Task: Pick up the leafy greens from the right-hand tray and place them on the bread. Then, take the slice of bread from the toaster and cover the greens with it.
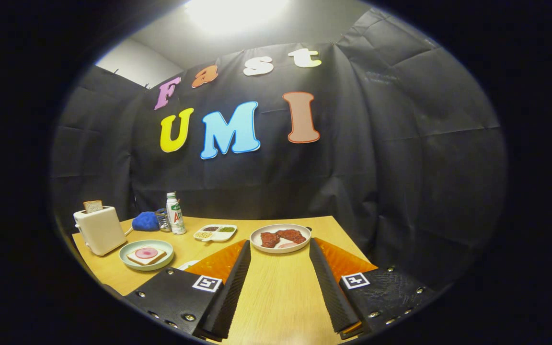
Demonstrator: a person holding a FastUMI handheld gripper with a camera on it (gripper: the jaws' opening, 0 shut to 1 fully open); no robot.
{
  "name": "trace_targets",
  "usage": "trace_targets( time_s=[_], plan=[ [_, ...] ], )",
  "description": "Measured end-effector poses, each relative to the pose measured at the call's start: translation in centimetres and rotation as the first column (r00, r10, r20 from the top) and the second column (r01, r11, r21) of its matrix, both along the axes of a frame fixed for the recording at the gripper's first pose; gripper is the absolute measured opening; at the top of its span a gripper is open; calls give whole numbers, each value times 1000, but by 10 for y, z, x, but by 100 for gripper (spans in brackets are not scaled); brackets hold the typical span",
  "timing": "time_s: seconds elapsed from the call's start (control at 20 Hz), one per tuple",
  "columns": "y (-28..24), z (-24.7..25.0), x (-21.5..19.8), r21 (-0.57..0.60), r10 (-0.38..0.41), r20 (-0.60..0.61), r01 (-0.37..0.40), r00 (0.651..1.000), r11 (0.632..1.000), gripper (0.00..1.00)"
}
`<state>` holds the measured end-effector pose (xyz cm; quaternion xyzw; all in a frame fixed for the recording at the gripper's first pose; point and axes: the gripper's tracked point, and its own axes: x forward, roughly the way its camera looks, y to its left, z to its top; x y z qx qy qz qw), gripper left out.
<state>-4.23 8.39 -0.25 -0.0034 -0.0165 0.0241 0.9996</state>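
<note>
**Mia:** What is the claw (280, 249) doing?

**Ben:** Its two fingers (230, 282) are spread wide apart. Nothing is between them but the bare wooden table (281, 297). It holds nothing at all.

**Mia:** What is just past the fingers?

**Ben:** A white round plate (281, 238). It sits just ahead of the tips, right in the gap between them. Dark reddish, crinkly leaves (281, 236) lie on it. I think those are the greens, though they look more red than green. There is a pale bit next to them on the plate, but I cannot tell what it is.

**Mia:** Where is the bread they go on?

**Ben:** Off to the left, on a light green plate (146, 255). The slice of bread (146, 256) lies flat there with a round pink slice (146, 252) on top.

**Mia:** And the toaster?

**Ben:** The white toaster (99, 230) stands just behind that green plate, at the left end of the table. A piece of toast (93, 206) sticks up out of its top.

**Mia:** What else is there?

**Ben:** A little white tray (215, 232) with small cups of food sits between the two plates, farther back. Behind it stands a white bottle (176, 213). Beside the bottle is a glass jar (163, 220), and next to that is a blue lumpy thing (145, 221).
</note>
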Motion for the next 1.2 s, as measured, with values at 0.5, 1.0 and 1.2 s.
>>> trace_targets(
  time_s=[0.5,1.0,1.2],
  plan=[
    [60,-40,12,-69,127,-128,-137,984,988,76],
    [91,-102,46,-47,180,-343,-208,922,977,77],
    [98,-116,51,-56,185,-389,-223,903,973,76]
  ],
)
